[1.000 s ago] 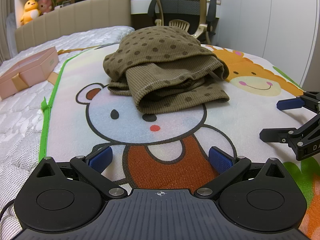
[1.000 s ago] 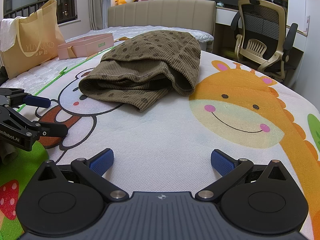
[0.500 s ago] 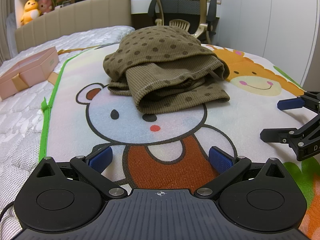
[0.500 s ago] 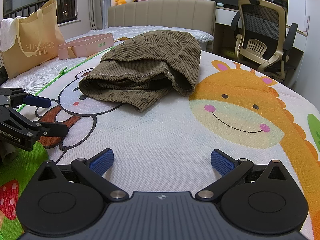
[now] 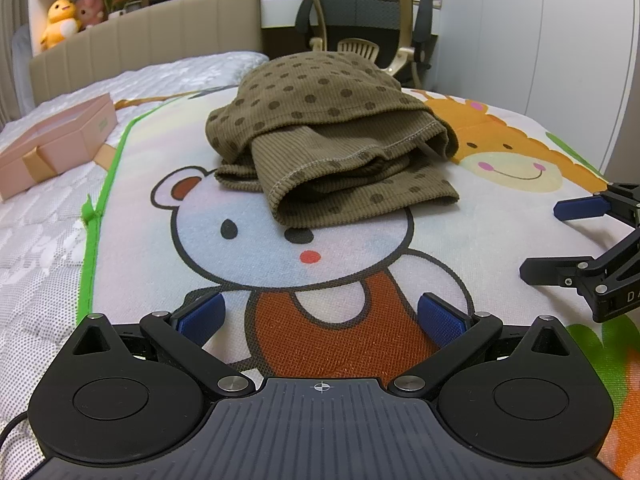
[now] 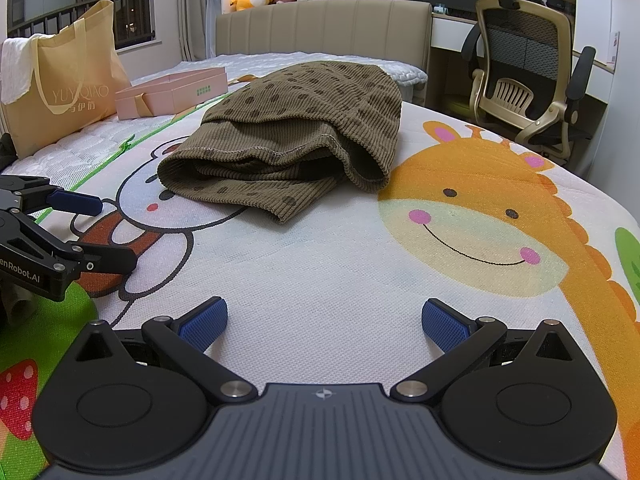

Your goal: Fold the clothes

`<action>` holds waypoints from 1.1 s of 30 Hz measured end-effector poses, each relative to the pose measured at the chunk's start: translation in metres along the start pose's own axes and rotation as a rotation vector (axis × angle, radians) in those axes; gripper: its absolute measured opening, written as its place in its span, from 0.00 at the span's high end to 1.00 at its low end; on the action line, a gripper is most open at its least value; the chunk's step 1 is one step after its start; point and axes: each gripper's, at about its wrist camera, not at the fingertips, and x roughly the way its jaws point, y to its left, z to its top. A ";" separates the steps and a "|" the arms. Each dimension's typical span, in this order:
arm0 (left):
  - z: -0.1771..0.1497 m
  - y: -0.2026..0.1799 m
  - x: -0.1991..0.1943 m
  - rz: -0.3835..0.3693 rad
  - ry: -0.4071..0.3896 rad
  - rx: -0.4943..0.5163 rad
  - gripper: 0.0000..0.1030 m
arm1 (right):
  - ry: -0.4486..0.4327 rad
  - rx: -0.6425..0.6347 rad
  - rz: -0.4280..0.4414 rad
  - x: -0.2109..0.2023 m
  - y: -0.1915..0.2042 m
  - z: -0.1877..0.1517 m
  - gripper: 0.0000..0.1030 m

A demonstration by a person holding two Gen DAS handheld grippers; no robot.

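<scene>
A brown ribbed garment with dark dots (image 5: 328,136) lies folded into a thick bundle on a cartoon-print mat (image 5: 240,240) on the bed; in the right wrist view the garment (image 6: 288,140) sits ahead and left of centre. My left gripper (image 5: 320,318) hangs open over the bear print, well short of the bundle, nothing between its blue pads (image 5: 200,318). My right gripper (image 6: 324,322) is open too, above bare mat beside the giraffe print. Each gripper shows in the other's view: the right gripper (image 5: 560,240) at the right edge, the left gripper (image 6: 100,232) at the left edge.
A pink gift box (image 5: 52,144) lies on the white mattress to the left. A yellow tote bag (image 6: 60,76) stands beyond it. The padded headboard (image 6: 320,28) is at the back, with an office chair (image 6: 524,68) past the bed's far right corner.
</scene>
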 end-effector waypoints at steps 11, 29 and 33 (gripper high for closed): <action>0.000 -0.001 0.000 0.004 0.000 0.001 0.00 | -0.001 0.000 0.000 0.000 0.000 0.000 0.00; 0.002 0.000 0.001 0.005 0.005 -0.006 0.00 | 0.000 0.002 -0.001 0.000 0.000 0.000 0.00; 0.002 0.000 0.002 0.003 0.005 -0.008 0.00 | 0.002 0.000 -0.002 0.000 0.000 0.000 0.00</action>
